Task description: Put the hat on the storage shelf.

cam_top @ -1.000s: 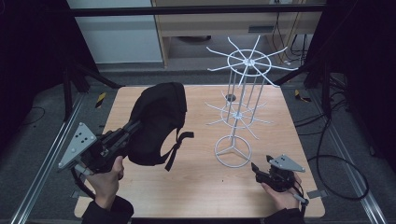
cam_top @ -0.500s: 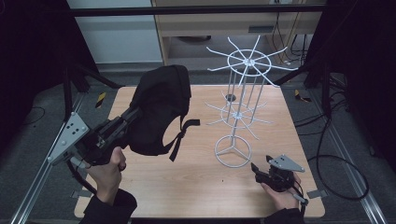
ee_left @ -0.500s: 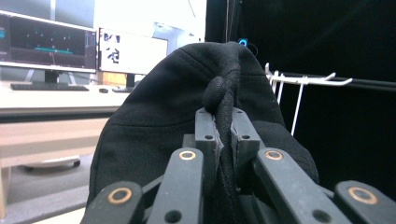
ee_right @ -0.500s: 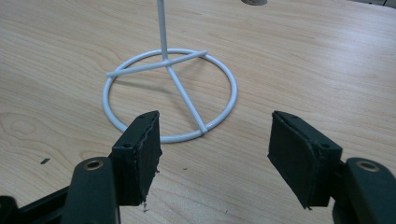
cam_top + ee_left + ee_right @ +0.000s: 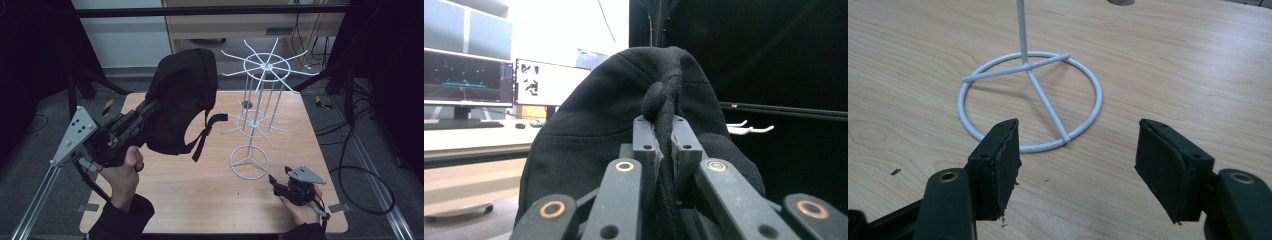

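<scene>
A black backpack (image 5: 182, 100) hangs in the air over the far left of the wooden table (image 5: 200, 195), with a strap dangling from its front. My left gripper (image 5: 152, 107) holds it up from the near left side. In the left gripper view the jaws (image 5: 667, 135) are shut on the backpack's black top loop (image 5: 663, 97). A white wire hook rack (image 5: 260, 117) stands right of the backpack. Its ring base (image 5: 1030, 100) lies just ahead of my right gripper (image 5: 1078, 150). That gripper (image 5: 276, 181) rests open near the table's front right with nothing between its pads.
Metal frame rails (image 5: 35, 200) run along the table's left side. Cables (image 5: 360, 170) lie on the floor at the right. A small yellow and black item (image 5: 107, 106) sits past the table's far left corner. Monitors (image 5: 469, 70) stand behind the backpack.
My left gripper has risen and swung toward the rack, lifting the backpack clear of the table. The right gripper has stayed where it was.
</scene>
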